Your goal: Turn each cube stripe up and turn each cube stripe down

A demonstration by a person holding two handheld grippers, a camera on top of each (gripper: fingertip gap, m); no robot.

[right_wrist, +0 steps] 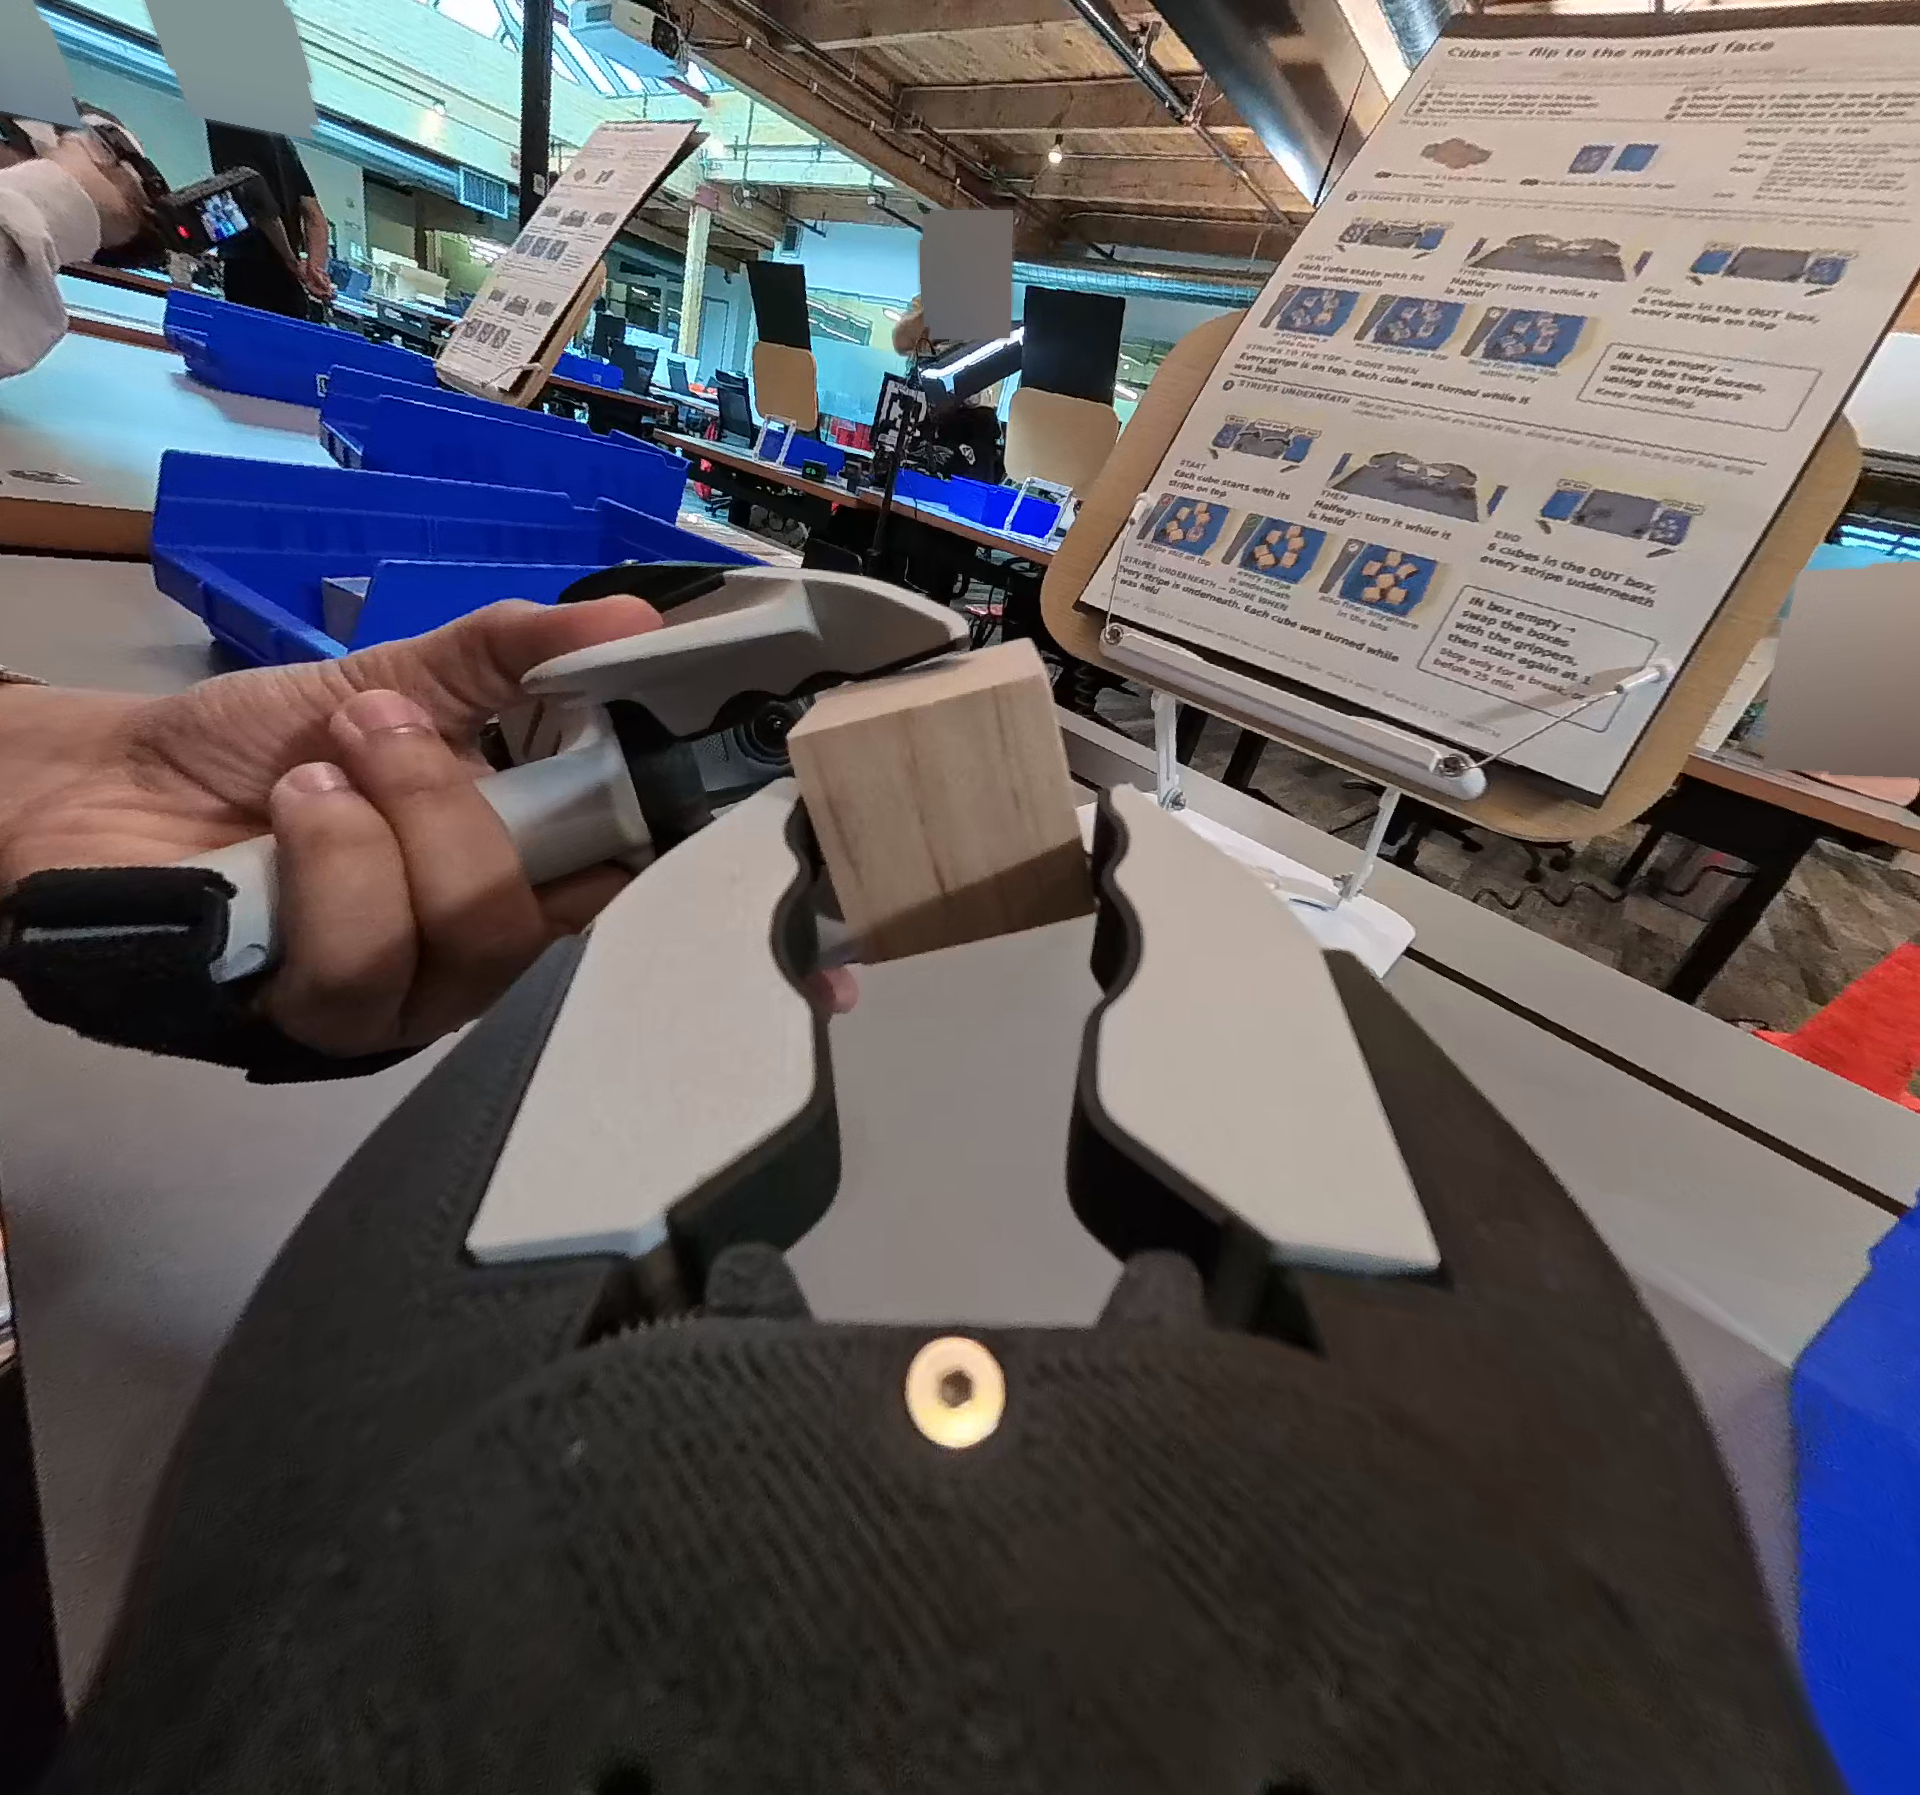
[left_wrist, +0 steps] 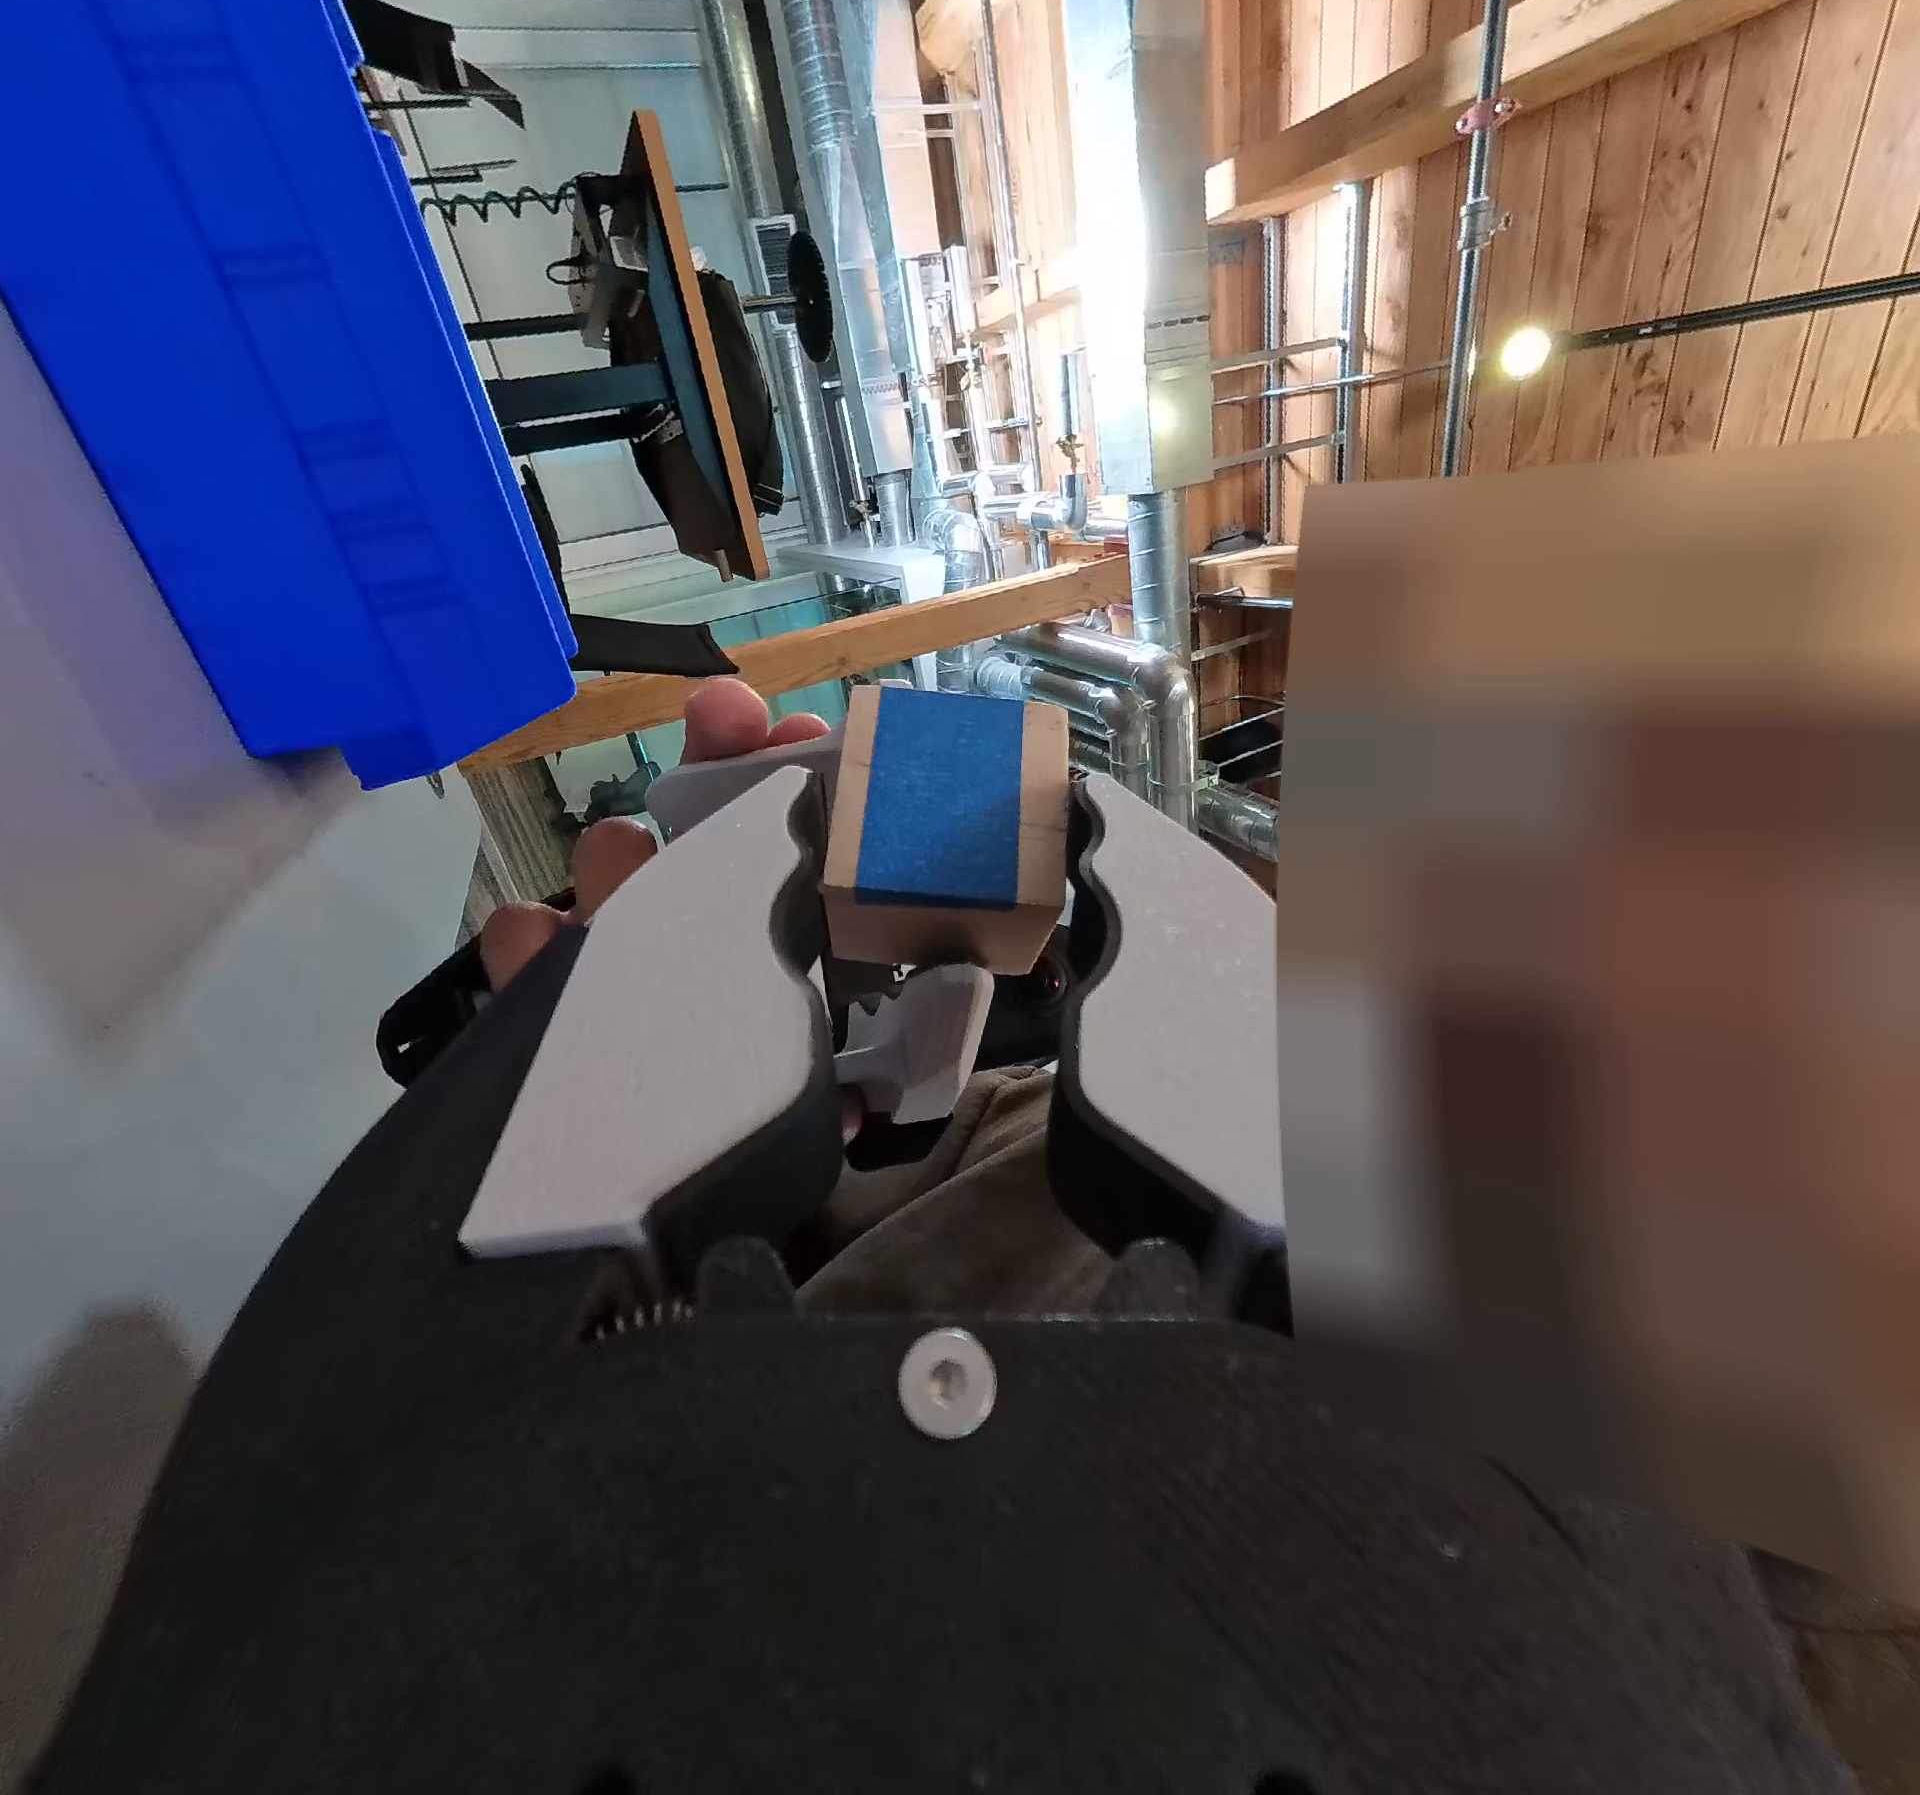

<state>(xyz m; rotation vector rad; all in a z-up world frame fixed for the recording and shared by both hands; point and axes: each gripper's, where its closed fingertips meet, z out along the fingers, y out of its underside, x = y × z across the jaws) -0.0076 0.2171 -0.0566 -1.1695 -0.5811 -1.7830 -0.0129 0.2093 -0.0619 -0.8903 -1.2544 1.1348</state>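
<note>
Cube held between both tongs, above the counter [right_wrist: 1558, 1101].
Left tongs [left_wrist: 940, 846] and right tongs [right_wrist: 940, 872] both pinch the wooden cube [left_wrist: 940, 820]; its blue stripe [left_wrist: 940, 795] faces the left wrist camera.

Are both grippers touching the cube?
Touching. In the left wrist view the left gripper jaws clamp the cube; in the right wrist view the right gripper clamps it too.

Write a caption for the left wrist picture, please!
Both tools meet at a wooden cube, its blue stripe facing the camera.
</note>
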